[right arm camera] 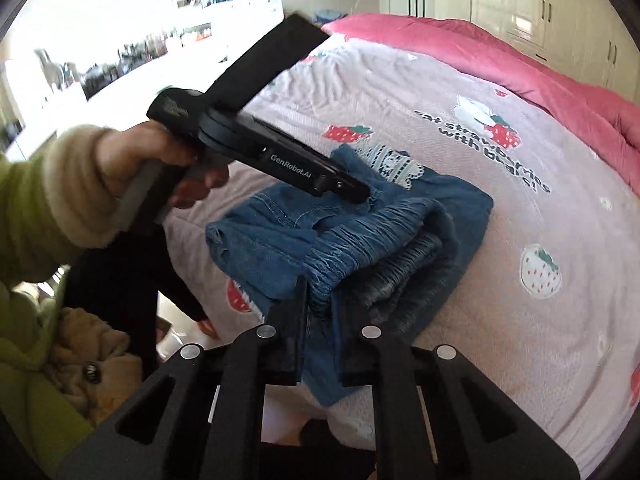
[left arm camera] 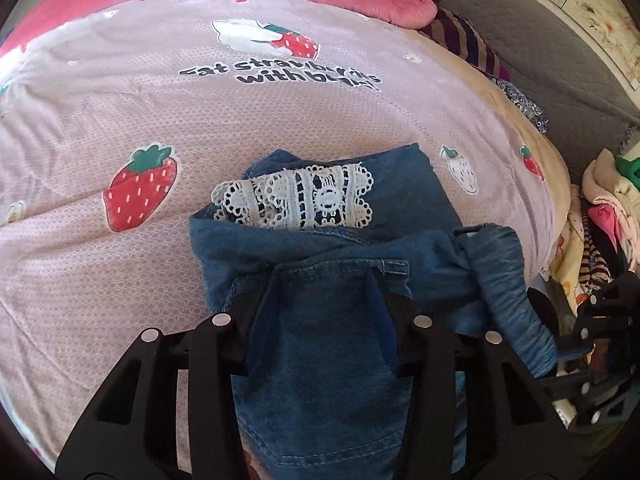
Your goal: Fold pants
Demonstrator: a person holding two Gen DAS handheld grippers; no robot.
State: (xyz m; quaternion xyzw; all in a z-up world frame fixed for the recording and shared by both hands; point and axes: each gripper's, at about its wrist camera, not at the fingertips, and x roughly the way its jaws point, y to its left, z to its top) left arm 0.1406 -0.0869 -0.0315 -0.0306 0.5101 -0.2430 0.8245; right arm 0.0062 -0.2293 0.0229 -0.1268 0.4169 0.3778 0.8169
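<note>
Denim pants (left arm camera: 320,280) lie folded into a thick bundle on the strawberry-print bed cover (left arm camera: 120,120), near the bed's edge, with a white lace trim (left arm camera: 296,200) showing at the 12 o'clock side of the bundle in the left wrist view. The left gripper (left arm camera: 320,300) sits with its fingers spread wide over the top layer by the pocket seam; they look to be pressing on the cloth, not pinching it. The right gripper (right arm camera: 320,312) has its fingers close together around the elastic waistband (right arm camera: 360,236) at the bundle's 6 o'clock edge in its own view, with cloth between them; whether it truly clamps is hard to tell, but it looks like a grip. The pants should handle as soft, fairly heavy cloth that sags and slides layer over layer, not fragile. The gathered waistband and stitched seams seem the firmest places to hold, taking all layers together so that the fold stays.
</note>
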